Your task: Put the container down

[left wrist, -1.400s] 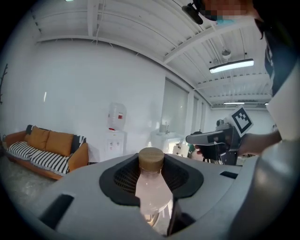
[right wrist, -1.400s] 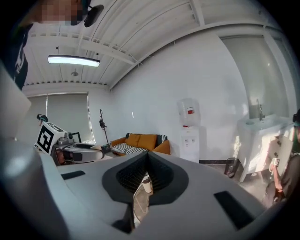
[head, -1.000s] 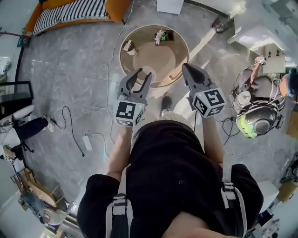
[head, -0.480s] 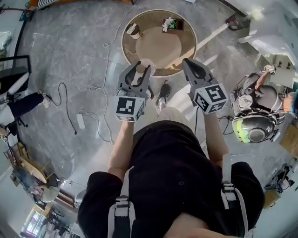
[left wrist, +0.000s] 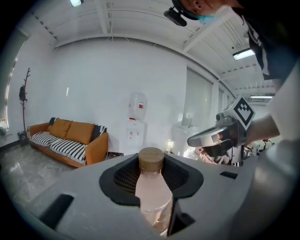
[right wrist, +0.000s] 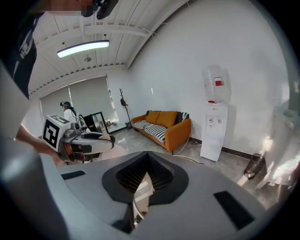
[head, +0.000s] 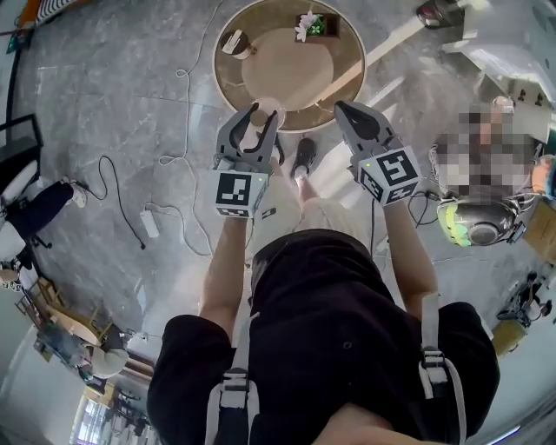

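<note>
My left gripper (head: 263, 115) is shut on a clear bottle (head: 264, 117) with a round wooden cap and holds it upright. In the left gripper view the bottle (left wrist: 152, 194) stands between the dark pads, and its cap (left wrist: 151, 159) sticks up above them. The bottle hangs at the near edge of a round wooden table (head: 287, 69). My right gripper (head: 354, 117) is level with the left one, a little to its right. It is shut with nothing in it, and only a thin slit shows between its pads (right wrist: 140, 185). It also shows in the left gripper view as the right gripper (left wrist: 206, 139).
A small cup (head: 233, 43) and a potted flower (head: 308, 23) stand at the table's far side. Cables (head: 113, 187) and a power strip (head: 149, 224) lie on the floor to the left. A seated person (head: 482, 156) is at right. An orange sofa (left wrist: 70, 140) stands by the wall.
Both grippers, the bottle still in the left one, have moved toward the round table. The bottle now hangs over its near rim.
</note>
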